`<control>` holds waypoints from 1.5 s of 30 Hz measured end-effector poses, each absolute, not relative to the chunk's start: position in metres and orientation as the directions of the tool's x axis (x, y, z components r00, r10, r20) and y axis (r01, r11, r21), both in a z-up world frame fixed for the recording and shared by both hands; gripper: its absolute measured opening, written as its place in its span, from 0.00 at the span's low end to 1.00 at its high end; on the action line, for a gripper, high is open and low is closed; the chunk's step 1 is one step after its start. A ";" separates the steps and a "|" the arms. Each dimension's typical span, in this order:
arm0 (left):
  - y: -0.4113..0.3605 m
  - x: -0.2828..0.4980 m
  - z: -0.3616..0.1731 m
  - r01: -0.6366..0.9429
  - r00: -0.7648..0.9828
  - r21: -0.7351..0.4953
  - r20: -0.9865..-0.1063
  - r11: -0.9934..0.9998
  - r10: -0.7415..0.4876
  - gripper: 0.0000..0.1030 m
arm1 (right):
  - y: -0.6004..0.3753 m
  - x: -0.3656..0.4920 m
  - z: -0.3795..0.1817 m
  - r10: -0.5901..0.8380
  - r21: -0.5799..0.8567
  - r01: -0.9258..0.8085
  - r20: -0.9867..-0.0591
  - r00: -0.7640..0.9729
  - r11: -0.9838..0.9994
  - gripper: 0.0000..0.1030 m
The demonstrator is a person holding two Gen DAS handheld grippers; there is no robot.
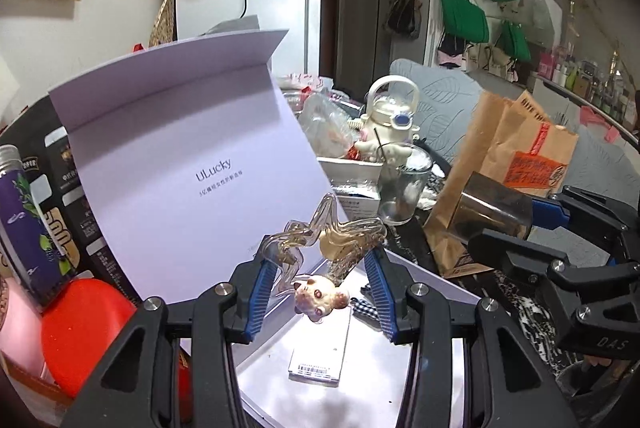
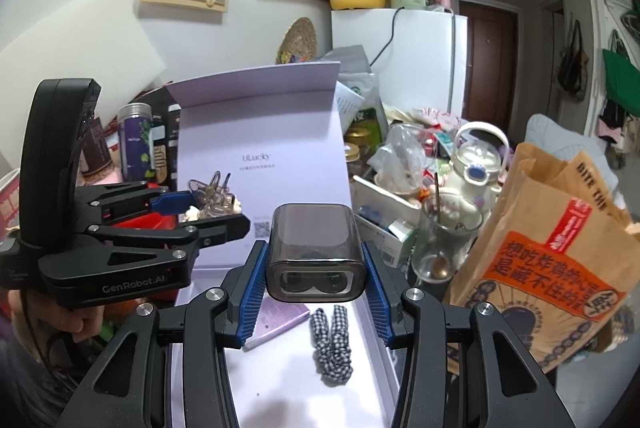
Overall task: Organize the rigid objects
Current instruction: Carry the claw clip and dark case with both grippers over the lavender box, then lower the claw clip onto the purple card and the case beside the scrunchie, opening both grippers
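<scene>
My left gripper (image 1: 320, 268) is shut on a clear wavy plastic keychain (image 1: 320, 242) with a small cream bear charm (image 1: 320, 298) hanging below it, held above the open lavender box (image 1: 416, 278). It shows at the left of the right wrist view (image 2: 208, 208). My right gripper (image 2: 314, 268) is shut on a smoky translucent earbud case (image 2: 314, 248), held over the same box (image 2: 280, 380); it shows at the right of the left wrist view (image 1: 496, 212). In the box lie a checked fabric tie (image 2: 332, 344) and a lavender card (image 2: 276, 322). The box lid (image 1: 192, 164) stands open behind.
A brown paper bag (image 2: 560, 268) stands right of the box, with a glass cup (image 2: 440, 248) and a white kettle-shaped bottle (image 2: 476, 164) beside it. A red lid (image 1: 84, 332), a purple can (image 1: 24, 220) and dark boxes crowd the left. Clutter fills the back.
</scene>
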State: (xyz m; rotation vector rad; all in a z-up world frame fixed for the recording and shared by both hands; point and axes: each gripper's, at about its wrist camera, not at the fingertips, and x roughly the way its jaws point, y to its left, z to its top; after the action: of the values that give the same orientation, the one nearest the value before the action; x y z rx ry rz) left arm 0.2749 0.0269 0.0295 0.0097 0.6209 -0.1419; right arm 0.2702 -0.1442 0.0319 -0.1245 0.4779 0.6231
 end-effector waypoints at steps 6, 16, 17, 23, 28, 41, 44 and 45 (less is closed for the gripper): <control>0.021 0.287 0.009 0.135 0.773 -0.009 -0.625 0.991 -0.111 0.43 | -0.144 0.285 0.016 0.518 0.035 -0.584 -0.507 0.689 0.811 0.44; 0.009 0.311 -0.027 0.162 0.694 0.008 -0.712 0.987 -0.108 0.43 | -0.142 0.314 -0.018 0.483 0.075 -0.562 -0.612 0.626 0.823 0.44; 0.009 0.313 -0.030 0.164 0.686 0.007 -0.720 0.986 -0.109 0.43 | -0.141 0.316 -0.021 0.488 0.080 -0.568 -0.617 0.617 0.819 0.44; 0.009 0.322 -0.044 0.159 0.649 0.013 -0.755 0.987 -0.095 0.43 | -0.140 0.325 -0.033 0.491 0.108 -0.568 -0.647 0.583 0.816 0.44; 0.013 0.327 -0.053 0.163 0.612 -0.008 -0.784 0.987 -0.108 0.43 | -0.138 0.333 -0.043 0.466 0.109 -0.547 -0.673 0.574 0.830 0.44; 0.011 0.336 -0.069 0.150 0.553 0.026 -0.831 0.988 -0.062 0.43 | -0.129 0.339 -0.062 0.407 0.066 -0.538 -0.733 0.545 0.841 0.44; 0.010 0.340 -0.076 0.145 0.528 0.032 -0.847 0.989 -0.050 0.43 | -0.128 0.341 -0.068 0.402 0.072 -0.540 -0.750 0.525 0.839 0.44; 0.010 0.342 -0.079 0.140 0.516 0.033 -0.856 0.990 -0.045 0.43 | -0.127 0.342 -0.069 0.398 0.071 -0.539 -0.755 0.521 0.840 0.44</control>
State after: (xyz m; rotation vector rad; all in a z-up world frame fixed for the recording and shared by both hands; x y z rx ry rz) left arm 0.3417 0.0098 -0.0790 0.1021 1.0233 -0.1113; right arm 0.3422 -0.1273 -0.0693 -0.1806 0.8549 0.5648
